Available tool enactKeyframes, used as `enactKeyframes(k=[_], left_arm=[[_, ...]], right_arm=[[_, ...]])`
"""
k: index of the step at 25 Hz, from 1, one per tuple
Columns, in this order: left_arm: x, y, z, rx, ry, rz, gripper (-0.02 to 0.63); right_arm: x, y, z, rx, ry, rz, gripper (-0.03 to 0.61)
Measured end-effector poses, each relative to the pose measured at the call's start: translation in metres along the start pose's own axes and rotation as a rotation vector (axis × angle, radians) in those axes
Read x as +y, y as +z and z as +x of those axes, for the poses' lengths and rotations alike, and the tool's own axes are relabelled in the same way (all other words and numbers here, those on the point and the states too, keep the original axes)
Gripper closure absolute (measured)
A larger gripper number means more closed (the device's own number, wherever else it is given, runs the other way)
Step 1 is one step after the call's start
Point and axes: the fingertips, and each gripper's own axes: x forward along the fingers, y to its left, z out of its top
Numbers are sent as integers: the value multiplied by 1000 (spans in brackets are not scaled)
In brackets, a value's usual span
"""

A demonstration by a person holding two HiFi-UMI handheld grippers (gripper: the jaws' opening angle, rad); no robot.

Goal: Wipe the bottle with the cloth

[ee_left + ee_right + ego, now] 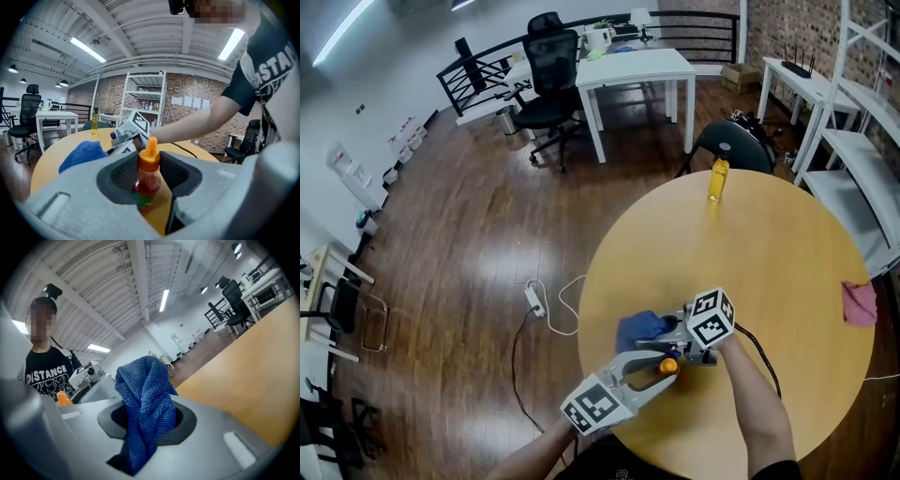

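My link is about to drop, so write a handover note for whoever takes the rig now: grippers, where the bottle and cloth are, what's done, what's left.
Left gripper: shut on the small orange-capped bottle, held upright over the near part of the table.
Right gripper: shut on the bunched blue cloth.
The cloth is close beside the bottle, with a gap showing.
Done: both are gripped and brought together. Whether any wiping has happened cannot be told.
Left: rub the cloth over the bottle.
Unused: yellow bottle at the far edge, pink cloth at the right.
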Motion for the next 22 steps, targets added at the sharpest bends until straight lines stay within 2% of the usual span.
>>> enactKeyframes(k=[8, 16, 22], left_arm=[[5, -3, 2, -13, 20, -6, 477], [5, -2, 0, -26, 34, -18, 477], [5, 0, 1, -37, 42, -37, 477]], right_arm=[[10, 5, -49, -128, -215, -71, 483], [43, 9, -79, -258, -401, -144, 483], [64, 6, -100, -369, -589, -180, 483]])
